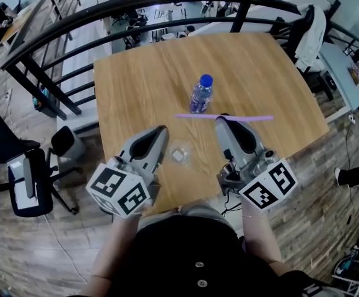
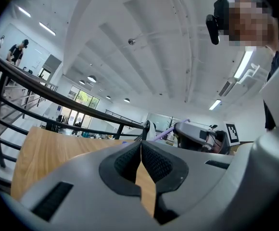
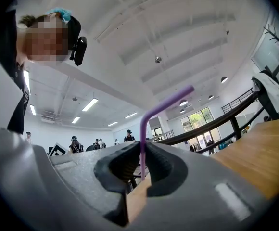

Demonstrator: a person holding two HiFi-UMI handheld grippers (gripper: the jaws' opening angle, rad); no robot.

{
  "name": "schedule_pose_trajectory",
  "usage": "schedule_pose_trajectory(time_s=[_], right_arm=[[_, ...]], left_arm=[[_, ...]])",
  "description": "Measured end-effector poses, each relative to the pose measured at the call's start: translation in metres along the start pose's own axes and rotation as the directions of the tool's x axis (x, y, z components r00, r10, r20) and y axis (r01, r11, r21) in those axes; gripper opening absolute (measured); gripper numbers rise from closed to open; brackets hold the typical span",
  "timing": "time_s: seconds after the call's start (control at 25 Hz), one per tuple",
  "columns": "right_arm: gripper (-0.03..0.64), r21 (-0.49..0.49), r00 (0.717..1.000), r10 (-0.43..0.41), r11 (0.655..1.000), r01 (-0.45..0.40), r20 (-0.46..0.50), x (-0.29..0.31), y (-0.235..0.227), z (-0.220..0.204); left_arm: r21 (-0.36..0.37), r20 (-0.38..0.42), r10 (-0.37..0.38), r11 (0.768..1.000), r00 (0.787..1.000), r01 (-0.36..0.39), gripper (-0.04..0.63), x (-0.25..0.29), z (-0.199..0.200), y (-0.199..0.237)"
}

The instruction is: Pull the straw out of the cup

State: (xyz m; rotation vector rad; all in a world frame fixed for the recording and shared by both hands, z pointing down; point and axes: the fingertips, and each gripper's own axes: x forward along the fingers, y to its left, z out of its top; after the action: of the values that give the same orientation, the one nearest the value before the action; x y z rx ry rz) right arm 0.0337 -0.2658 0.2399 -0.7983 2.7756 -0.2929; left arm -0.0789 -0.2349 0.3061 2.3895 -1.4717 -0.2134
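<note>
By the near edge of the bench (image 1: 136, 91) the clear cup (image 1: 180, 154) is flanked by the left gripper (image 1: 161, 130), closed on nothing, and the right gripper (image 1: 221, 119), clamped on the purple straw (image 1: 192, 116), which is held clear of the cup and could be lost from so thin a pinch or swung against the bottle (image 1: 200, 94) beyond.

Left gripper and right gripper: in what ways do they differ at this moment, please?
The right gripper is shut on the purple straw, which bends above its jaws; the left gripper has its jaws together on nothing. In the head view the right gripper's tip shows nearer the water bottle than the left gripper's tip. Both bear a marker cube, and the clear cup shows between them.
</note>
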Motion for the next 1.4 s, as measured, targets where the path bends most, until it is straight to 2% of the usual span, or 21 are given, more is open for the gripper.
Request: schedule_pose_trajectory(time_s=[0.2,0.48,0.68,1.4], right_arm=[[0.032,0.011,1.000,0.003,1.000,-0.003,0.002,-0.003,0.000,-0.003],[0.032,0.025,1.000,-0.014,1.000,0.014,-0.002,-0.010,0.002,-0.010],[0.032,0.029,1.000,-0.021,0.999,0.022,-0.016,-0.011,-0.003,-0.011],[0.032,0.031,1.000,0.003,1.000,-0.002,-0.031,-0.011,0.003,-0.017]], left_arm=[[0.041,-0.003,-0.002,0.999,1.000,0.002,0.018,-0.001,-0.001,-0.007],[0.058,-0.020,0.005,0.998,1.000,-0.004,0.018,-0.003,-0.010,-0.007],[0.040,-0.027,0.013,0.999,1.000,-0.012,0.018,0.001,-0.013,-0.006],[0.045,-0.065,0.039,0.998,0.997,-0.036,0.018,-0.003,-0.026,-0.004]])
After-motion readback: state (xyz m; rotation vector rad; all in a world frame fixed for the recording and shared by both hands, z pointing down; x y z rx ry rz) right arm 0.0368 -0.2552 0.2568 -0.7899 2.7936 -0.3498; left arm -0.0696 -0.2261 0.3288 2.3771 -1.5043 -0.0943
